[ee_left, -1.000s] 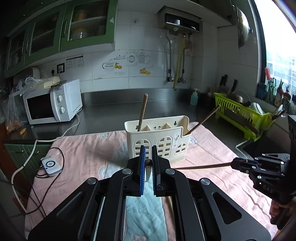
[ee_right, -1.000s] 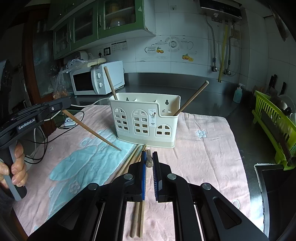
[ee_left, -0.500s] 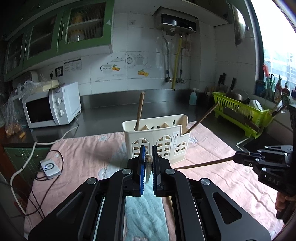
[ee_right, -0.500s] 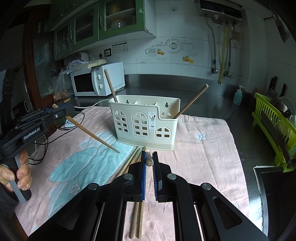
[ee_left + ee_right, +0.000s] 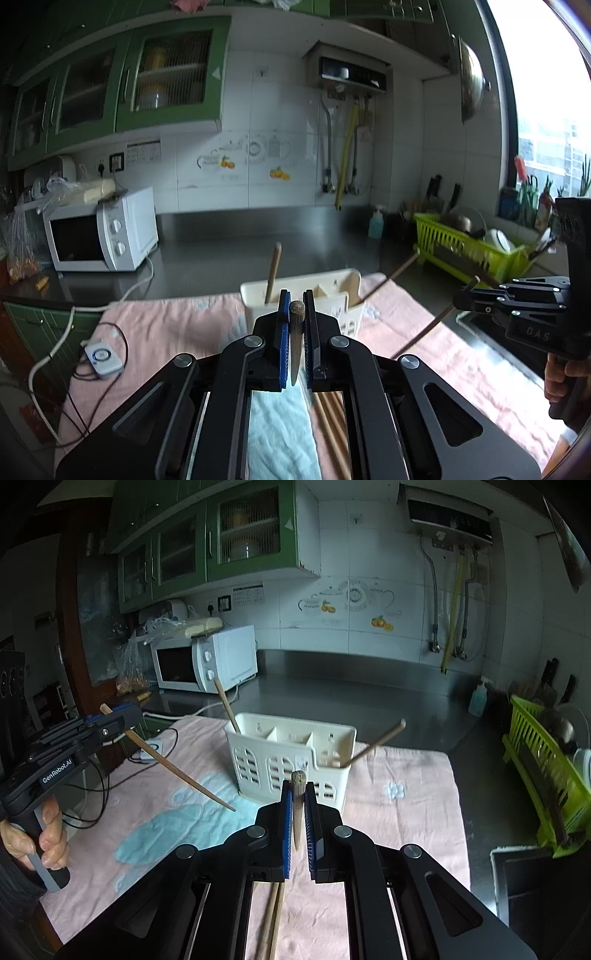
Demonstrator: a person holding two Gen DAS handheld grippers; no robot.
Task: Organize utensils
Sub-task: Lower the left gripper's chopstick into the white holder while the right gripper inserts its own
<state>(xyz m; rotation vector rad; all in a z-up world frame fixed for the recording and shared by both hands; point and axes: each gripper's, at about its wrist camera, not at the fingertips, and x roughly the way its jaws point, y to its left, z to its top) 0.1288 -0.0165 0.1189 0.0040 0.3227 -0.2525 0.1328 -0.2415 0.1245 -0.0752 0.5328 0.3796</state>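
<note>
My left gripper [image 5: 296,314]: black frame, blue-padded fingers, closed narrowly around one brown wooden chopstick [image 5: 296,339] near its thick end. From the right wrist view I see this chopstick's [image 5: 177,771] thin tip slanting down in the air above the towel, short of the holder.

My right gripper [image 5: 298,794]: same build, clamped on a second wooden chopstick [image 5: 297,805], blunt end up between the pads. In the left wrist view its shaft [image 5: 424,332] angles down toward the cloth.

Cream plastic utensil holder with arched cut-outs and several compartments [image 5: 291,760]: stands upright on the cloth, directly ahead of both grippers. It carries two wooden chopsticks already, one leaning left out of the left end compartment [image 5: 227,709], one leaning right out of the right end compartment [image 5: 373,744].

Loose wooden chopsticks [image 5: 332,417]: a few lying flat on the cloth just under my left gripper frame; I also see them [image 5: 273,915] below my right gripper.

Pink towel with pale blue patch [image 5: 406,812]: spread over the steel counter [image 5: 351,694].

Surroundings: white microwave oven [image 5: 207,661] at the back left, lime-green dish rack [image 5: 543,760] at the right, small white device with cable [image 5: 102,357] at the towel's left edge.
</note>
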